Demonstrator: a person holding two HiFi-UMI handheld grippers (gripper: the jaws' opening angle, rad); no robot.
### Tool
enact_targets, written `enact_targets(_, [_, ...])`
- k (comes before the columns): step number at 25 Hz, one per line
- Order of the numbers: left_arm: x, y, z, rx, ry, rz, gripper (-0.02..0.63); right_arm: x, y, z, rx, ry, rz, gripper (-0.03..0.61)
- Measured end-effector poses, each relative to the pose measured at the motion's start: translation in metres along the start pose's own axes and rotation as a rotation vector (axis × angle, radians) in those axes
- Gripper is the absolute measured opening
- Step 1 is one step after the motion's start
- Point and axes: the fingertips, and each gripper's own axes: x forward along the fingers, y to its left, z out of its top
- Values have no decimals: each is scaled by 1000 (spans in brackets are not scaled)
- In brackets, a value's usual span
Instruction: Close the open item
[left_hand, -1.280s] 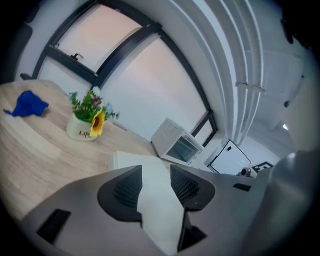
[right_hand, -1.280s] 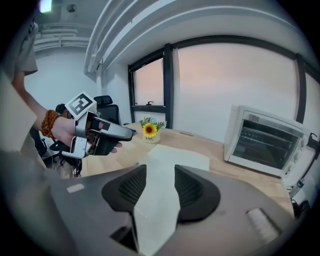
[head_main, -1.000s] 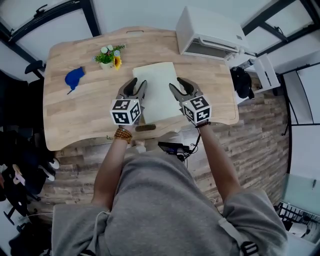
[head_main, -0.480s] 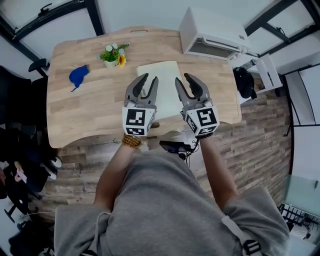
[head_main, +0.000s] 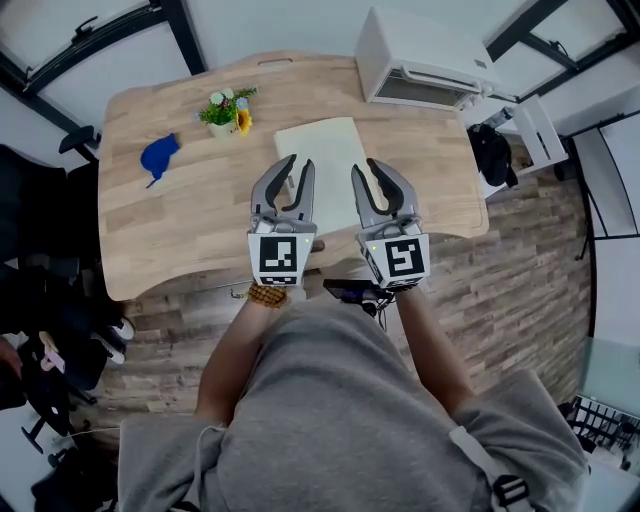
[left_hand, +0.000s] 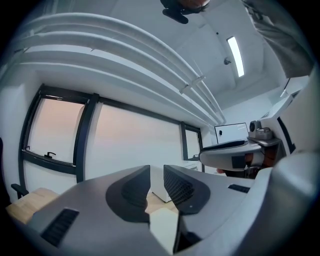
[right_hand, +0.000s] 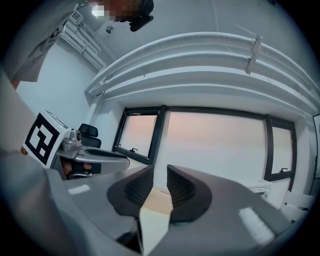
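1. The book (head_main: 322, 150) lies flat on the tabletop (head_main: 180, 225), just ahead of both grippers. It looks already closed, so I judge the closing step is done.
2. The left gripper (head_main: 300, 166) and the right gripper (head_main: 365, 168) hover above it. Their fingers have just been closing to a narrow gap, with nothing between them.
3. Next move, probably: only a light press if the cover lifts.

The left gripper (head_main: 300, 162) hides the cream pad's (head_main: 328, 150) near corner.
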Motion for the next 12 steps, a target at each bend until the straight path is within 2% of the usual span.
enact_targets(3, [-1, -1, -2, 23, 6, -3, 83, -1, 7, -3, 10, 5, 0, 92])
enact_targets(7, [-4, -5, -6, 45, 10, -9, 75, 1, 24, -3, -51, 18, 29, 83])
enact_targets(12, [-8, -11, -13, 55, 22, -15, 64, 0, 33, -11, -53, 45, 38, 75])
